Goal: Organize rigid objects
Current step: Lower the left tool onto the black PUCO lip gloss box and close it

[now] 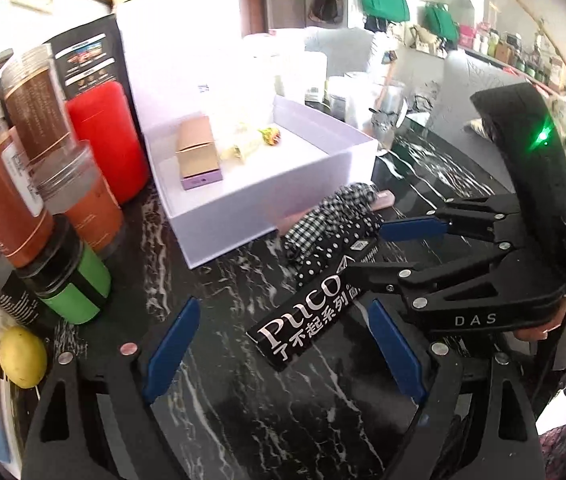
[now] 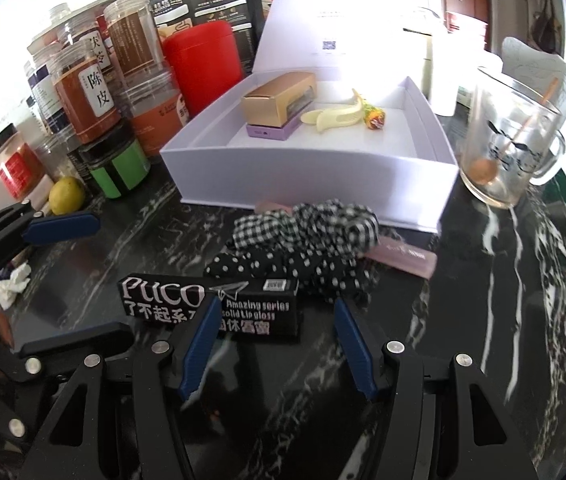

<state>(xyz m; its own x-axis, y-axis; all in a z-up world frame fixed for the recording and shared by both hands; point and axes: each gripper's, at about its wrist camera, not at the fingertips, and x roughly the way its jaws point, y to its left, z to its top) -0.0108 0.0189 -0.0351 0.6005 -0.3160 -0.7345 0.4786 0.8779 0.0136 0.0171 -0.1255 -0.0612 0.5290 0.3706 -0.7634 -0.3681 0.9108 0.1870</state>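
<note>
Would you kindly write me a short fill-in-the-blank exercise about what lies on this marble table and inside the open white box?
1. The gold carton inside the white box rests on a flat ____ box.
2. The black PUCO lip gloss box lies on the table just in front of the ____ claw.
3. The lidded container standing beside the white box is ____ in colour.
4. The glass mug holds a ____ with a round head.

Missing words: purple; right; red; stick

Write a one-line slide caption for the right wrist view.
Open right hand-held gripper nears black PUCO lip-gloss carton on black marble table, before open white cardboard box.
</note>
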